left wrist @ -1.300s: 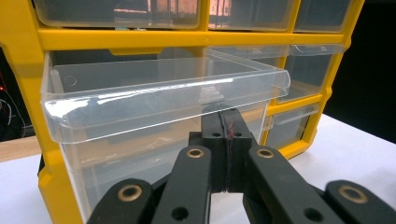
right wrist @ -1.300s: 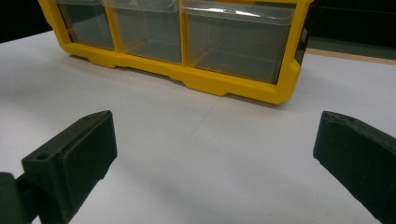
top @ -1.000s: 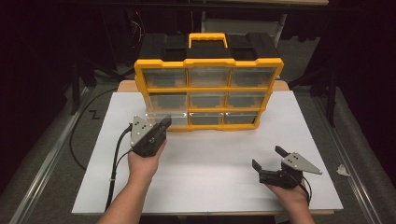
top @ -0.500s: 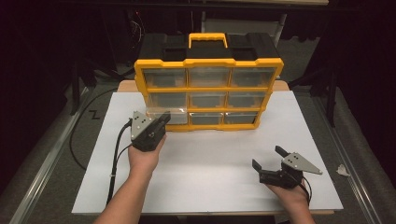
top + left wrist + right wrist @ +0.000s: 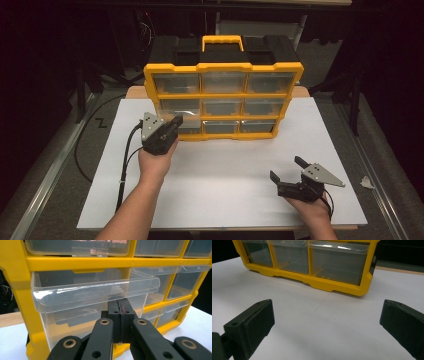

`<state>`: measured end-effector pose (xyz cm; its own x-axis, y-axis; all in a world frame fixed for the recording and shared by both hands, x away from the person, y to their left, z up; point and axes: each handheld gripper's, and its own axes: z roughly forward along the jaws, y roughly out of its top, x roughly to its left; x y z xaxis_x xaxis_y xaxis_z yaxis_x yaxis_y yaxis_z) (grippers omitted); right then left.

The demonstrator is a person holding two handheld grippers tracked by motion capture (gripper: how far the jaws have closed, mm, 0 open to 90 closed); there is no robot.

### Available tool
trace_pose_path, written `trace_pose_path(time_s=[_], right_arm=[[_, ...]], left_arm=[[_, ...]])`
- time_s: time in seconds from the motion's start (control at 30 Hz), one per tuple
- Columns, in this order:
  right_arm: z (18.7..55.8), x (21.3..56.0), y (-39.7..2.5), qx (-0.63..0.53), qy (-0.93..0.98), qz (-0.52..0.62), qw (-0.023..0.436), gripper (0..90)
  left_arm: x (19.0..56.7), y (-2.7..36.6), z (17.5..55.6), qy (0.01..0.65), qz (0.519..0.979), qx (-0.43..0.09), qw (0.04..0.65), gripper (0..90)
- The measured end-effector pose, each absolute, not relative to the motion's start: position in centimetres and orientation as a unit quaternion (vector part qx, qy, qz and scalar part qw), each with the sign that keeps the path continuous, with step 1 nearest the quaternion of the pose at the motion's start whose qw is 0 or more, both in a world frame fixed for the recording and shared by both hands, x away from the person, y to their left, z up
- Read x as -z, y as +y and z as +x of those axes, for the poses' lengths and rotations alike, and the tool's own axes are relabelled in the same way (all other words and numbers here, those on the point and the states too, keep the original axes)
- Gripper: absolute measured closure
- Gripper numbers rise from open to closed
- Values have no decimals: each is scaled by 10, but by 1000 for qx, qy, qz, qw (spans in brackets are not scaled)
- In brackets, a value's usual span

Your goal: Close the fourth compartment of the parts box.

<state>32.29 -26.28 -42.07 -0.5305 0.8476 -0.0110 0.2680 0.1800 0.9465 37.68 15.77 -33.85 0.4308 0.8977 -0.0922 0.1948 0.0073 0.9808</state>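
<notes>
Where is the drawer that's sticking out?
In the high view, the pulled-out drawer is at the left of the yellow organizer's middle row, with the left claw right below its front lip.

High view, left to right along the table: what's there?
Left gripper's cable → left gripper → right gripper → crumpled white scrap beyond the table's right edge.

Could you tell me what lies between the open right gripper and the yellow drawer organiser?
Nothing: in the high view, only bare white tabletop separates the right gripper from the yellow plastic drawer organiser.
</notes>
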Motion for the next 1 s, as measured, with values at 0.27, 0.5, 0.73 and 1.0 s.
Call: trace_pose_path(time_s=[0.27, 0.5, 0.73, 1.0], right_arm=[[323, 421, -263, -507, 713, 392, 286, 7], [323, 421, -263, -507, 712, 393, 285, 7], [324, 421, -264, -507, 712, 394, 284, 7], [324, 422, -263, -506, 713, 393, 283, 7]], left_arm=[[337, 155, 385, 434, 634, -310, 561, 898], [336, 154, 394, 437, 634, -313, 556, 898], [336, 154, 401, 439, 632, -317, 554, 898], [336, 155, 411, 447, 628, -321, 550, 898]])
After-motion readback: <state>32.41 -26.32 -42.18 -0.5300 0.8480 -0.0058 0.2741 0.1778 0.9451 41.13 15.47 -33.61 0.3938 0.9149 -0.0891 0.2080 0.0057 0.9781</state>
